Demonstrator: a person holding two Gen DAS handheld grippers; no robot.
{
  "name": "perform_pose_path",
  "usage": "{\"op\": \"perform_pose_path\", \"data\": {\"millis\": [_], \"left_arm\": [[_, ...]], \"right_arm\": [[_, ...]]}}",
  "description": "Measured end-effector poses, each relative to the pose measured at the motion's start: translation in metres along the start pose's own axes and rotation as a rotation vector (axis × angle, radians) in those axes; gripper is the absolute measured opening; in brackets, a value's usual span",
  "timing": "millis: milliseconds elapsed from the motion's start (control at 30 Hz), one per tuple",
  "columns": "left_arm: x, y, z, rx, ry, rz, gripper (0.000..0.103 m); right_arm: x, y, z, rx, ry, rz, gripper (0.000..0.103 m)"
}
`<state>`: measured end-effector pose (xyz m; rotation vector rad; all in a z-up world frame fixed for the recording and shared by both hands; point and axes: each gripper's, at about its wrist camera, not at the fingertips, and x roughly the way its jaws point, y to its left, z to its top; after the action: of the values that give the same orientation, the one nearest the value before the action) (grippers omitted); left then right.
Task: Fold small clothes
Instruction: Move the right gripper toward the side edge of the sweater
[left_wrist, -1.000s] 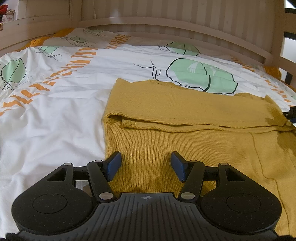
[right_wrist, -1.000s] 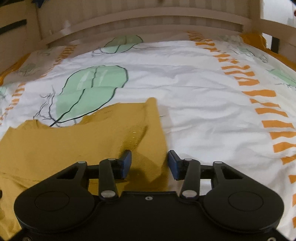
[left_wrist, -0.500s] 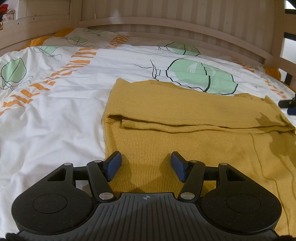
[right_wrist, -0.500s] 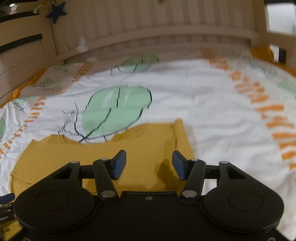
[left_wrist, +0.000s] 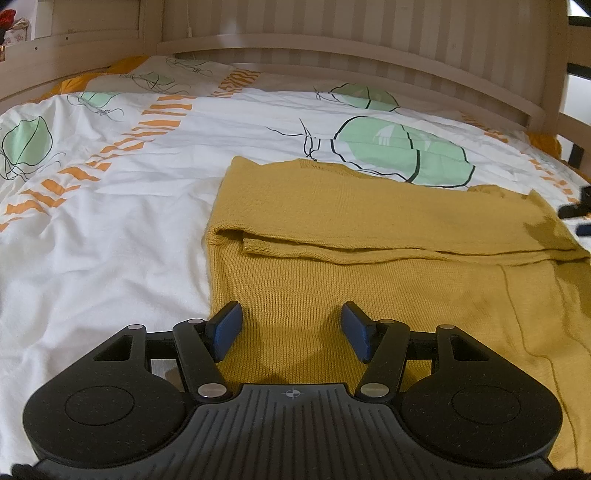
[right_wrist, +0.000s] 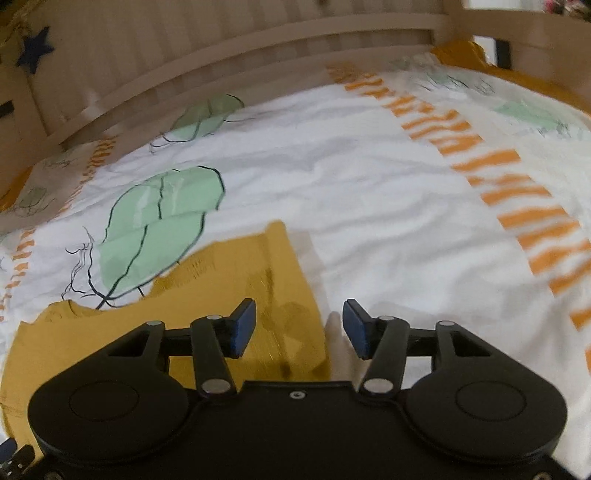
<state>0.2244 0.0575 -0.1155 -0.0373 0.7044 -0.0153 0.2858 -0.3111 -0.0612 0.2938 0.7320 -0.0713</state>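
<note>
Mustard knit garment (left_wrist: 369, 280) lies flat on the bed, its far part doubled over so that a folded edge runs across it from about 9 o'clock to 3 o'clock in the left wrist view; the upper layer reaches back toward 12 o'clock, ending near a green leaf print. In the right wrist view, which is blurred, the same garment (right_wrist: 236, 280) fills the 7 to 9 o'clock part, one corner pointing up toward 12 o'clock. Left gripper (left_wrist: 291, 330) is spread wide with nothing between its blue pads (left_wrist: 225, 328), poised over the near part of the knit, close to its left edge. Right gripper (right_wrist: 299, 328) is likewise released and holds nothing, straddling the garment's right edge: its left pad over the knit, its right pad over bare bedding. Under the garment lies a white duvet (left_wrist: 110, 236) printed with green leaves and orange dashes. Beyond it at 12 o'clock stands a slatted wooden bed frame (left_wrist: 332, 40)
</note>
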Motion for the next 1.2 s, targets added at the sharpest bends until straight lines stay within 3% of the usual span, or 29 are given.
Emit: {"op": "perform_pose_path", "data": {"millis": [133,200,367,633,700,967,1200], "left_arm": [[0.0,0.0,0.0,-0.001,0.002,-0.001,0.058],[0.0,0.0,0.001,-0.004,0.004,-0.005,0.059],[0.001,0.0,0.002,-0.011,0.01,-0.013,0.06],[0.005,-0.002,0.011,0.032,0.095,-0.072,0.084],[0.003,-0.003,0.013,0.047,0.128,-0.087,0.085],[-0.033,0.008,0.004,0.016,0.234,-0.131,0.085],[-0.067,0.039,-0.009,-0.14,0.33,-0.153,0.084]], "right_arm": [[0.026,0.009,0.013,-0.039,0.029,-0.018,0.059],[0.044,0.007,0.016,-0.045,0.068,-0.067,0.059],[0.049,-0.012,0.023,0.009,0.056,-0.159,0.06],[-0.019,-0.035,0.01,0.066,0.027,-0.022,0.067],[-0.036,-0.039,0.001,0.079,0.044,0.021,0.073],[-0.098,-0.045,-0.048,0.104,0.141,0.118,0.078],[-0.138,-0.049,-0.09,0.115,0.248,0.151,0.078]]}}
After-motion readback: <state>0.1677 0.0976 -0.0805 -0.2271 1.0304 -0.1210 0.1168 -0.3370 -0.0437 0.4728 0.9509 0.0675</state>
